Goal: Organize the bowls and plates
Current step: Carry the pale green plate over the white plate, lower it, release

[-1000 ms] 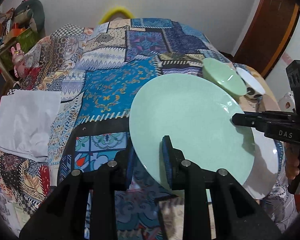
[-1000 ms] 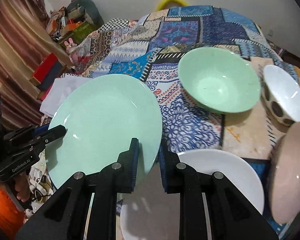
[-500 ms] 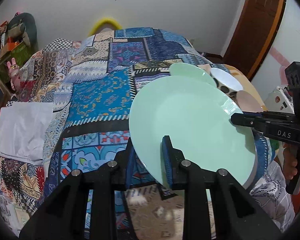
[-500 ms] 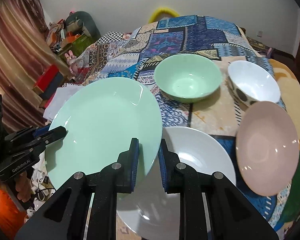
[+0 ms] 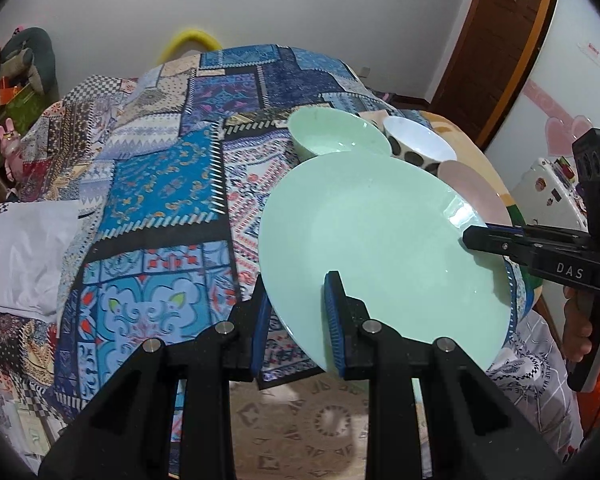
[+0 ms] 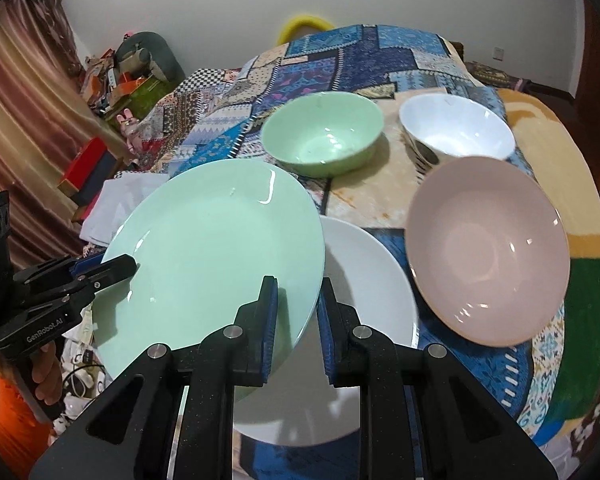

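Clearly held aloft: green plate (image 6: 216, 256) clamped at opposite rim edges, right gripper (image 6: 296, 320) closed on the near edge, left gripper (image 5: 296, 316) closed on the other, fingers biting only a thin strip of glossy rim each. Hanging tilted above the white plate (image 6: 364, 272), partly over it, with the rest out past the bed edge. Beyond the white plate, green bowl (image 6: 324, 136) and spotted white bowl (image 6: 456, 132); just beside it, pink bowl (image 6: 488, 248). Likely risks: slipping out of such shallow grips if the two hands drift apart or twist unevenly; clinking hard against the white plate if lowered off-centre; dropping off the soft patchwork quilt (image 5: 160, 184) if released early.
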Motion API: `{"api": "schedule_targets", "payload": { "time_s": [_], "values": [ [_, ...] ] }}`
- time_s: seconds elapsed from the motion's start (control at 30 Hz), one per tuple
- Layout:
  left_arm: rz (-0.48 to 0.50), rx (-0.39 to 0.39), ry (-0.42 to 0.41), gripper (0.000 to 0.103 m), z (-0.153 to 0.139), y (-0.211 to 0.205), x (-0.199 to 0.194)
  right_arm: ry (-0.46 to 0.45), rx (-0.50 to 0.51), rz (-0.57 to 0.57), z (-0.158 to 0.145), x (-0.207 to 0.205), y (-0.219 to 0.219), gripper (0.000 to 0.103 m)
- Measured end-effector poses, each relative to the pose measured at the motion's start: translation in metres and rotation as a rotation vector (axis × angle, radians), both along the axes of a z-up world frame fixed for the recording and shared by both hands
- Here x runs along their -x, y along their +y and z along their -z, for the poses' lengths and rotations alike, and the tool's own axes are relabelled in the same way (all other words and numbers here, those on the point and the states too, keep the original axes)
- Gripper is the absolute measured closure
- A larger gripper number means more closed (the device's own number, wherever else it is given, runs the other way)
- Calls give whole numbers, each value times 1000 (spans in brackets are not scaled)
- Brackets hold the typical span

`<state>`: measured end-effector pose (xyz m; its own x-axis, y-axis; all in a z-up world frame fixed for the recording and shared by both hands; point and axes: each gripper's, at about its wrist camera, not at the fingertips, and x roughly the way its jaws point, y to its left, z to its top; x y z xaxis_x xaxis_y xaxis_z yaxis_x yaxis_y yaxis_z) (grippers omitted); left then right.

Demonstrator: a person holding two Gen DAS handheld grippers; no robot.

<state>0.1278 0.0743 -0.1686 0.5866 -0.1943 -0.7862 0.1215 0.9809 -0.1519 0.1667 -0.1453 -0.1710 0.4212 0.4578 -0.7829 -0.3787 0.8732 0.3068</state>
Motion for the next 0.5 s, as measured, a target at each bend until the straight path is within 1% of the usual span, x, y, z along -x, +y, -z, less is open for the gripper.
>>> {"api": "schedule_targets", "payload": {
  "time_s": [0.27,0.5],
  "values": [
    [22,28,65,77,23,-16,-7,47,-7,26,17,6,-20,85],
    [47,24,101,77,41,-31,-11,90,-14,55,31,10,-32,85]
  ]
}}
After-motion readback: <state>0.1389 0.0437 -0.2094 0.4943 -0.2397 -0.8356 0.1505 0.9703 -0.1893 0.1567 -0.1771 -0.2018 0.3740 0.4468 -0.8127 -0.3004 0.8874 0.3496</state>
